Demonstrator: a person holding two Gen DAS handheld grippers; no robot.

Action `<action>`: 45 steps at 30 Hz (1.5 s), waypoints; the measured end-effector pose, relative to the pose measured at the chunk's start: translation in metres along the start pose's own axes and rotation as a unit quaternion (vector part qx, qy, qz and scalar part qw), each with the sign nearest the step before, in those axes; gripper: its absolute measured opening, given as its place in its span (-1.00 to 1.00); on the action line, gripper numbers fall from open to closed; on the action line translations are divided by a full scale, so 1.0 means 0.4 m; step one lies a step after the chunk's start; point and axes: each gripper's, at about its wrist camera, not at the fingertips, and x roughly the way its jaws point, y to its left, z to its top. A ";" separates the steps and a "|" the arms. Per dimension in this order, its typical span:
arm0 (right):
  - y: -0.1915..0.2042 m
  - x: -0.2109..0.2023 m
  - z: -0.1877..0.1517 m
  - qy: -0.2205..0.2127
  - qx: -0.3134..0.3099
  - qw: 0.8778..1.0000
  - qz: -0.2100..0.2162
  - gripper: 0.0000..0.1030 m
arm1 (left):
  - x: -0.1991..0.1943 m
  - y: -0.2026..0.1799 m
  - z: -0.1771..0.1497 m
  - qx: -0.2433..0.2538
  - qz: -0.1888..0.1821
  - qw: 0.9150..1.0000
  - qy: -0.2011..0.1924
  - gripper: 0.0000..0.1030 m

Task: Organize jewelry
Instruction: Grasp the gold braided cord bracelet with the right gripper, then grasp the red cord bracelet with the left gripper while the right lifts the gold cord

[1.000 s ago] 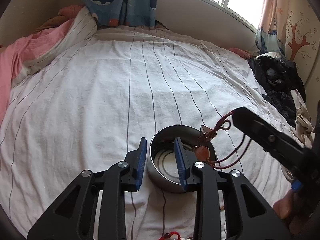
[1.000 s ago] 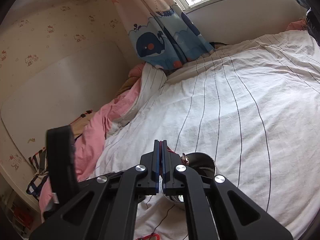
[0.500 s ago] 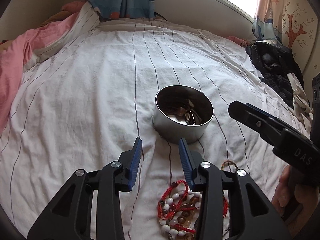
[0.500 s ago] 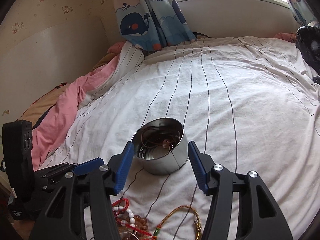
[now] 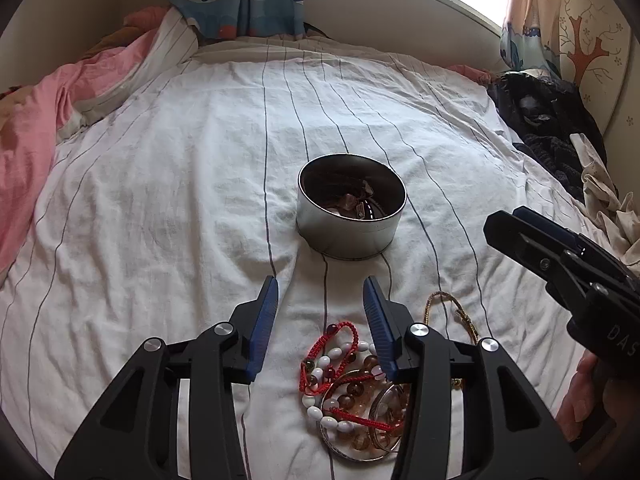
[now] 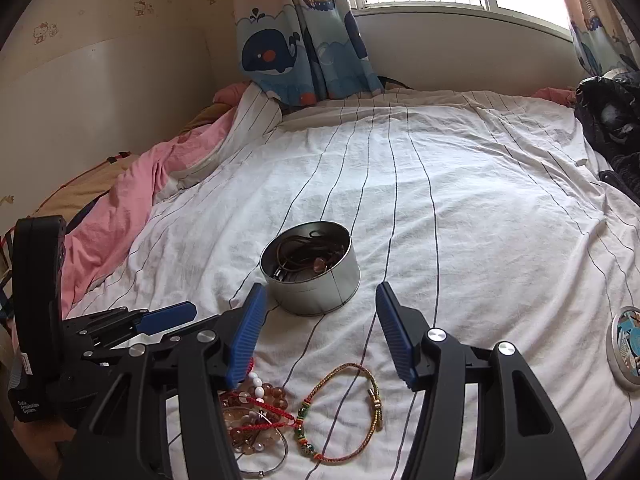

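Observation:
A round metal tin (image 5: pixel 352 236) (image 6: pixel 340 280) stands on the striped white bedsheet, with dark red cord and a pendant inside. My left gripper (image 5: pixel 320 284) hovers short of the tin, its jaws opening with only sheet between them. Just beneath it lies a pile of bead bracelets (image 5: pixel 348 384) with red cord and a metal bangle. My right gripper (image 6: pixel 320 288) is open and holds nothing, also short of the tin. Under it lie the bead pile (image 6: pixel 256 408) and a gold and green cord bracelet (image 6: pixel 348 400). Each gripper shows in the other's view: the right gripper (image 5: pixel 520 232), the left gripper (image 6: pixel 168 316).
A round lid (image 6: pixel 626 346) with a printed picture lies on the sheet at the right. A pink blanket (image 5: pixel 32 132) is bunched along the left, and dark clothes (image 5: pixel 548 124) are heaped at the right. The sheet beyond the tin stretches to whale-print curtains (image 6: pixel 304 40).
Both grippers have drawn back from the tin toward the near edge. The right gripper has opened, and the red cord it held now lies in the tin. The left jaws have widened.

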 end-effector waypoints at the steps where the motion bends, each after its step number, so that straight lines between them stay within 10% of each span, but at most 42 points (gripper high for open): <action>1: -0.006 -0.005 -0.007 0.001 0.002 1.000 -0.001 0.08 | -0.002 -0.001 -0.005 0.001 0.001 1.000 0.001 -0.16; 10: -0.099 0.006 -0.097 0.065 0.035 0.997 -0.010 -0.47 | -0.020 0.040 -0.053 -0.003 0.017 1.000 0.013 -0.14; 20: -0.080 0.098 -0.156 0.142 -0.002 0.988 -0.052 -0.51 | -0.014 0.045 -0.095 0.026 0.012 0.999 0.025 -0.13; 22: -0.072 0.103 -0.160 0.148 -0.010 0.988 -0.047 -0.82 | -0.017 0.043 -0.109 0.033 0.005 0.999 0.027 -0.13; 33: -0.092 0.070 -0.140 0.112 0.027 0.993 -0.023 -0.82 | -0.012 -0.006 -0.085 0.052 -0.048 0.997 0.006 -0.13; 38: -0.093 0.080 -0.143 0.119 0.028 0.992 -0.032 -0.81 | 0.073 0.047 -0.077 -0.019 -0.045 0.997 0.054 -0.14; 45: -0.091 0.101 -0.157 0.138 0.025 0.990 -0.028 -0.82 | 0.072 0.020 -0.093 0.024 -0.043 0.997 0.067 -0.83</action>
